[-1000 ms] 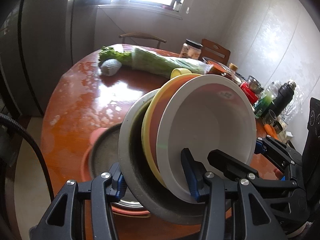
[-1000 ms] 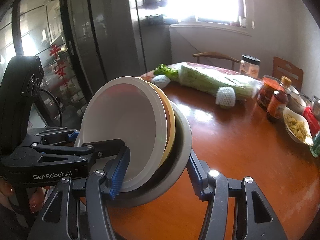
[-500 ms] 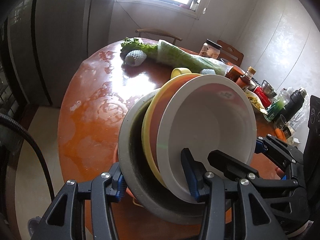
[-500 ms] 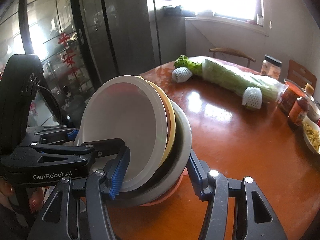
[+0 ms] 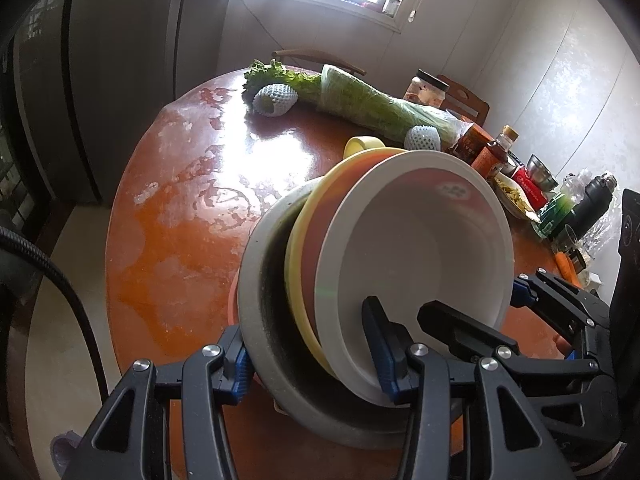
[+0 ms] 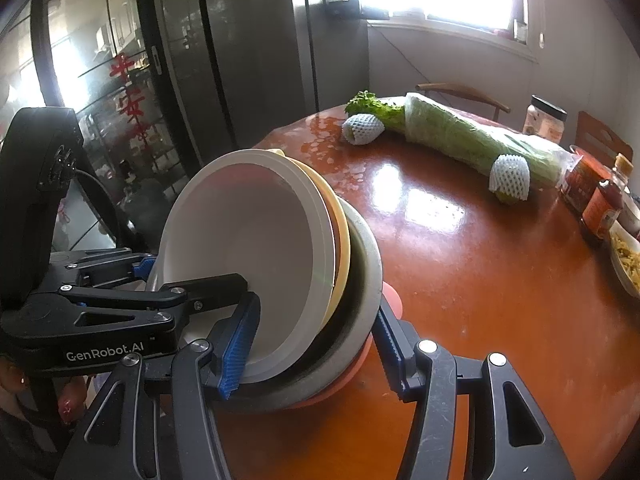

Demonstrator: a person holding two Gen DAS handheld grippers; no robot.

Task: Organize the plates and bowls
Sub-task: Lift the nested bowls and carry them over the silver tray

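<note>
A nested stack is held tilted on edge above the round brown table [image 5: 192, 184]: a white bowl [image 5: 424, 248] inside a yellow bowl [image 5: 316, 208] inside a grey bowl [image 5: 256, 280]. My left gripper [image 5: 312, 364] is shut on the stack's near rim. My right gripper [image 6: 312, 340] is shut on the opposite rim, and the same white bowl [image 6: 248, 240] faces its camera. A salmon plate [image 6: 390, 300] shows just under the stack. A yellow cup [image 5: 362, 145] peeks behind it.
Wrapped greens [image 5: 360, 100] and two foam-netted fruits [image 5: 276, 98] lie across the far table. Jars, sauce bottles [image 6: 600, 208], a dish of food [image 6: 628, 256] and a dark flask [image 5: 596, 196] crowd the right side. A tall fridge [image 6: 248, 40] stands left.
Both grippers have drawn back and risen with the stack over the last second; more of the table shows. The salmon plate has slid under and behind the stack. The grip is unchanged.
</note>
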